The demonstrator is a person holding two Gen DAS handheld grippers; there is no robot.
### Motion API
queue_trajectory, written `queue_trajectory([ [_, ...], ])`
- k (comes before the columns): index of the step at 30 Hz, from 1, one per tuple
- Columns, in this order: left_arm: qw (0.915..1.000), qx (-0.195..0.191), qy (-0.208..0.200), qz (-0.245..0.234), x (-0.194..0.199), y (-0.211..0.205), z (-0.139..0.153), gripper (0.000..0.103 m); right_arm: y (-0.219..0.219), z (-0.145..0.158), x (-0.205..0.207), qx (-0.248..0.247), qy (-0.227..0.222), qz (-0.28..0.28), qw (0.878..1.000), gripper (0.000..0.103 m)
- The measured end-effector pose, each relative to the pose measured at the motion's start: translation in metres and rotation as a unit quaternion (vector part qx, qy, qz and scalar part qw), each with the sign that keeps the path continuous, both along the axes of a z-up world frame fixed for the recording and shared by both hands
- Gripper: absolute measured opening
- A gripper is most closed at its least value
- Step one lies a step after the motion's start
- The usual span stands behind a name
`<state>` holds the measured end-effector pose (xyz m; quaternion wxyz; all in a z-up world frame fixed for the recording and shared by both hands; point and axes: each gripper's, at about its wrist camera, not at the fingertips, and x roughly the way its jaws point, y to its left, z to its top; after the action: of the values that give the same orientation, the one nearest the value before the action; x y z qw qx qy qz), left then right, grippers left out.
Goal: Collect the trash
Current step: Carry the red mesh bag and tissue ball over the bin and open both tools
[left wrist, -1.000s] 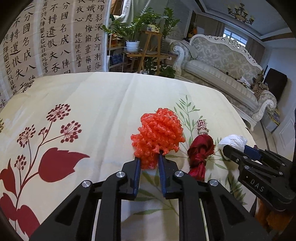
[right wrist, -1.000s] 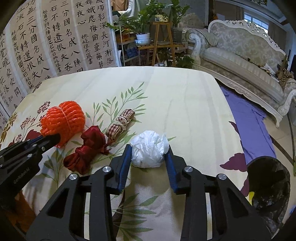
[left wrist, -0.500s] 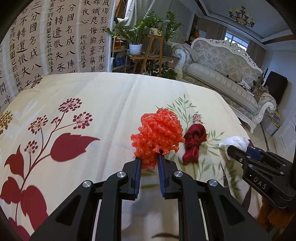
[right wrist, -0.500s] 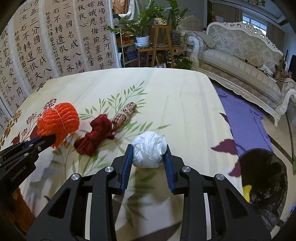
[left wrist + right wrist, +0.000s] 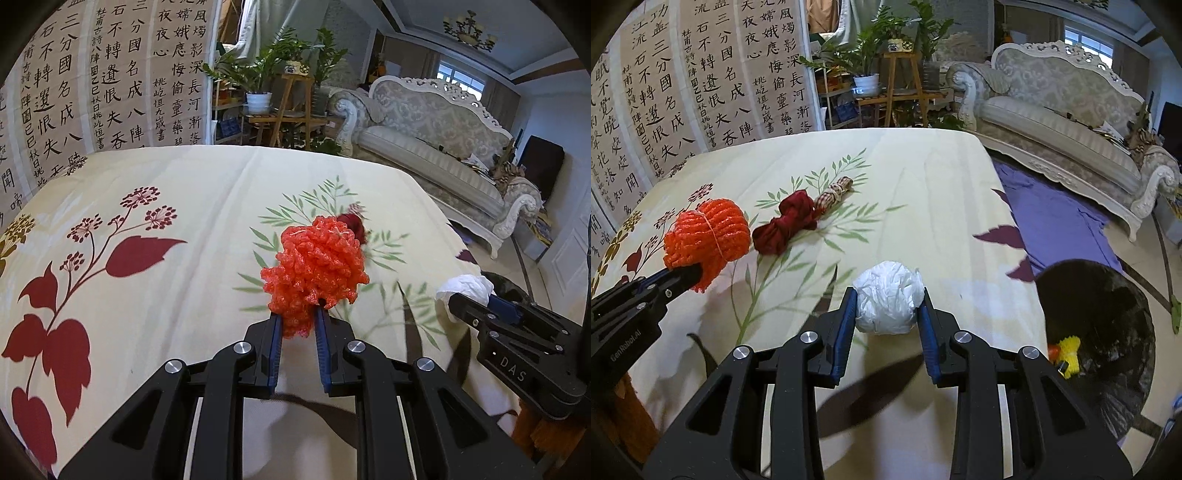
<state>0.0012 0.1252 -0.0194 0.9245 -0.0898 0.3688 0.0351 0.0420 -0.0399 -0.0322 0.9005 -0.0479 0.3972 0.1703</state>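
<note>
My left gripper (image 5: 298,325) is shut on an orange foam net ball (image 5: 316,271) and holds it above the table; it also shows in the right wrist view (image 5: 707,236). My right gripper (image 5: 886,314) is shut on a white crumpled plastic ball (image 5: 888,301), lifted off the cloth; the ball shows in the left wrist view (image 5: 465,290). A dark red cloth bundle (image 5: 786,227) and a small checked roll (image 5: 834,194) lie on the flowered tablecloth (image 5: 923,192). A black-lined trash bin (image 5: 1100,321) stands on the floor to the right, with a yellow item (image 5: 1067,354) inside.
A calligraphy screen (image 5: 92,85) stands behind the table. A plant stand (image 5: 291,107) and a pale sofa (image 5: 443,147) are beyond the far edge. A purple cloth (image 5: 1056,221) lies on the floor at the table's right.
Both grippers have lifted and drawn back from the table with their loads. The right one has moved toward the bin, which now shows larger.
</note>
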Motion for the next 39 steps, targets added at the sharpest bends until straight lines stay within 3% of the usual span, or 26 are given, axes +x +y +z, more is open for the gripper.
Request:
queue_trajectory([
  [10, 0.9995, 0.006, -0.013, -0.029, -0.012, -0.030, 0.006, 0.017, -0.028, 0.008, -0.020, 0.010, -0.012, -0.023, 1.000, 0.032],
  [17, 0.9974, 0.006, -0.026, -0.067, -0.014, -0.067, 0.012, 0.018, -0.068, 0.017, -0.028, 0.011, -0.029, -0.068, 0.997, 0.032],
  [28, 0.9887, 0.008, -0.036, -0.146, 0.001, -0.136, 0.012, 0.018, -0.139, 0.020, -0.030, -0.001, -0.040, -0.154, 0.987, 0.032],
  [39, 0.9803, 0.022, -0.026, -0.194, 0.017, -0.193, 0.002, 0.018, -0.182, 0.016, -0.027, 0.000, -0.046, -0.196, 0.980, 0.032],
])
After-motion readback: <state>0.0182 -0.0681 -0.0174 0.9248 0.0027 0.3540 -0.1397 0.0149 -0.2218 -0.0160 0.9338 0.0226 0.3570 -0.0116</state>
